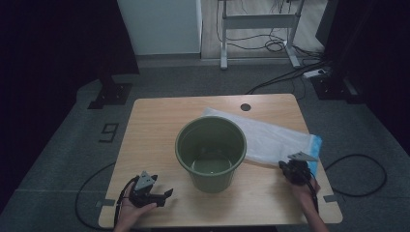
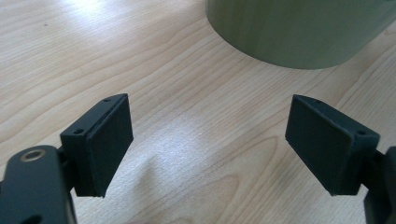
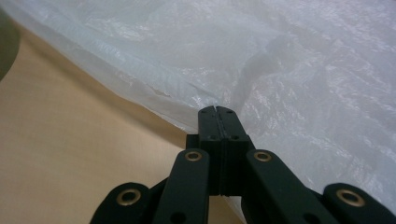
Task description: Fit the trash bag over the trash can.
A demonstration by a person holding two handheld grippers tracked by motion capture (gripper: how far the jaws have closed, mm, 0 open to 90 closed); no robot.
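Daylight falls softly on a pale wooden worktop [image 1: 145,145] with a dark green bucket [image 1: 211,152] standing upright near its middle, its mouth open and its inside bare. Behind the bucket and toward the right edge lies a flat white plastic bag [image 1: 270,140], spread from near the far edge down toward the near right corner, with a blue strip along its right end. Part of the bag passes behind the bucket's rim.

At the near left corner a hand [image 1: 129,209] holds the left gripper [image 1: 167,195] low over the wood, well apart from the bucket. In the left gripper view its jaws stand wide apart with bare wood grain between them, and the bucket's curved green wall [image 2: 299,32] rises ahead.

Close to the right edge the other hand [image 1: 304,191] holds the right gripper [image 1: 284,166] at the near edge of the plastic bag. In the right gripper view its jaws are pressed together, and the thin crinkled film [image 3: 280,60] appears pinched between their tips, right at the bag's border where it meets the wood.

A small dark round hole [image 1: 245,107] sits in the worktop near the far edge.
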